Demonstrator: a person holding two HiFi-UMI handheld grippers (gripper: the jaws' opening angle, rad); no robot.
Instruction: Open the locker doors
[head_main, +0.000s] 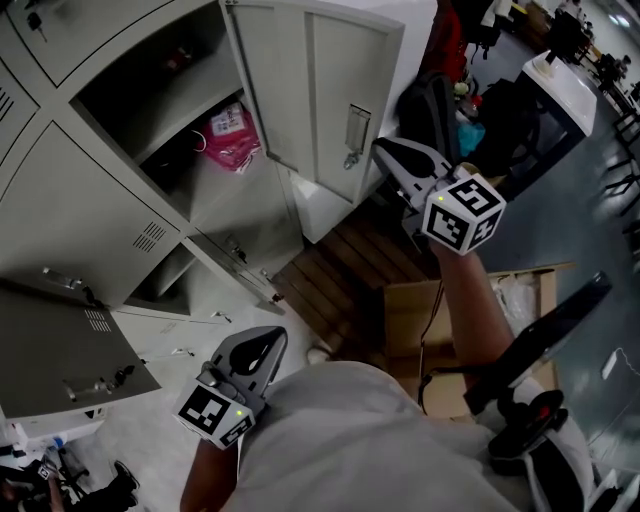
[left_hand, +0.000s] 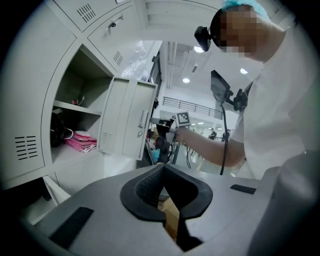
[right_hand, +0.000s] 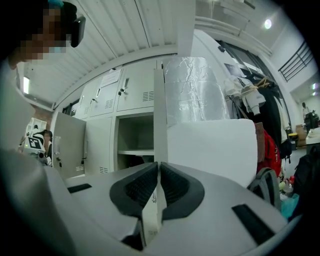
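The left hand-held gripper (head_main: 265, 345) hangs nearest, low by the person's body, with its jaws moderately apart and empty. The right hand-held gripper (right_hand: 158, 182) is pinched narrow on the free edge of the open door (head_main: 320, 90) at the far right of the lockers (head_main: 60, 130).

Step in hand, as judged: swinging this door out. The next move calls for drawing the edge along its hinge arc, then releasing it and going to the closed door (head_main: 95, 225) on the left.

The open door stands upright, its long axis vertical and its free edge pointing away from the lockers.
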